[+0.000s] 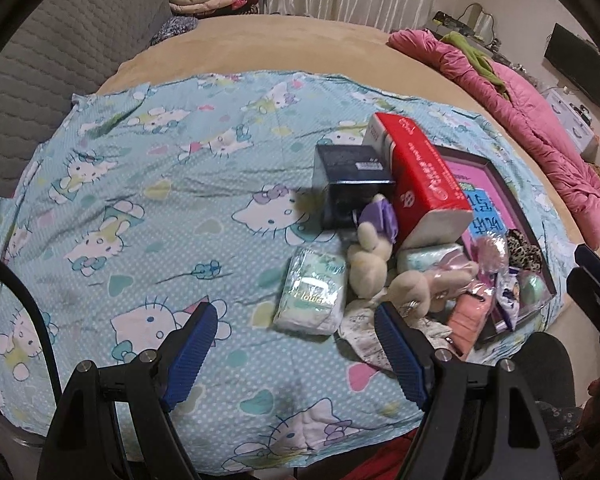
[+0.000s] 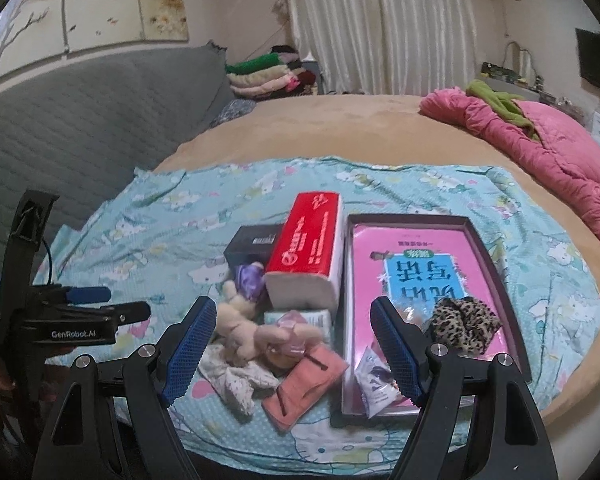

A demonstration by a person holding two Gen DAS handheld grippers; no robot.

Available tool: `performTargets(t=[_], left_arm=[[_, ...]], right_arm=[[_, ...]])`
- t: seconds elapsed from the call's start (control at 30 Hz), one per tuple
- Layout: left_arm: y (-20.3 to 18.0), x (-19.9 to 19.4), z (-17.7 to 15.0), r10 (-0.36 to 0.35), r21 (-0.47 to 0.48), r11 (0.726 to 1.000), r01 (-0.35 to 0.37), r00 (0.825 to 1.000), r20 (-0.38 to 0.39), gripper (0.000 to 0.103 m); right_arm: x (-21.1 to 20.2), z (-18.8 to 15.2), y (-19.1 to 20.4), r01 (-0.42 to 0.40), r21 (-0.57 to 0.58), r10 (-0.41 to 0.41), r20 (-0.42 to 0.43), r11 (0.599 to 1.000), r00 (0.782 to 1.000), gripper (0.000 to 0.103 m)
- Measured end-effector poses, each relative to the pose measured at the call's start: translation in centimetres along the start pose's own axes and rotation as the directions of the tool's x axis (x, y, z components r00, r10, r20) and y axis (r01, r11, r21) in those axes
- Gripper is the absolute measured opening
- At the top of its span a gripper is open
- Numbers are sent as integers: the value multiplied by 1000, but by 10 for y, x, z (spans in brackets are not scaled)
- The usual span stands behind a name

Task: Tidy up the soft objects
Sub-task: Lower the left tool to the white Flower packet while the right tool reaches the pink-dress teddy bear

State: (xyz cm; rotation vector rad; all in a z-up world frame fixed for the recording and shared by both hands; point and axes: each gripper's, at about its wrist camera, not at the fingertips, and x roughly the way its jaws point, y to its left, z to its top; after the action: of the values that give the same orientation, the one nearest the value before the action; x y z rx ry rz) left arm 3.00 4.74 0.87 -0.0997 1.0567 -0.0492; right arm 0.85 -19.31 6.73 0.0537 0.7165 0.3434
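Observation:
Soft things lie in a pile on a Hello Kitty cloth (image 1: 140, 184): a cream plush rabbit (image 1: 370, 256) (image 2: 240, 320) with a purple bow, a small tissue pack (image 1: 312, 294), a pink cloth pouch (image 2: 306, 384), a white patterned cloth (image 2: 236, 384). A red tissue pack (image 2: 308, 248) leans on a black box (image 1: 352, 184). A shallow tray (image 2: 496, 264) holds a pink book, a leopard scrunchie (image 2: 464, 320) and a small packet (image 2: 374, 384). My left gripper (image 1: 296, 320) is open above the small tissue pack. My right gripper (image 2: 292, 316) is open over the pile.
The cloth lies on a beige bed (image 2: 320, 132). A pink quilt (image 2: 548, 152) with a green cloth is bunched at the right. A grey quilted headboard (image 2: 80, 120) is at the left. Folded clothes (image 2: 268, 72) are stacked at the back by the curtain.

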Motion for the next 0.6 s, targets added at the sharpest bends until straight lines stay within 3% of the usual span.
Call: performTargets(t=[0.4,0.6], left_arm=[[1,39,-9,-32,-12,999,31,998,-56,80],[3,54,-8,-81,-29,996,79,995,-65,80]], right_arm=[[49,-21,18,-23,-162,1,-131,986,991,81],[74,-26,24,-47,-264,-6,-195,963,981,81]])
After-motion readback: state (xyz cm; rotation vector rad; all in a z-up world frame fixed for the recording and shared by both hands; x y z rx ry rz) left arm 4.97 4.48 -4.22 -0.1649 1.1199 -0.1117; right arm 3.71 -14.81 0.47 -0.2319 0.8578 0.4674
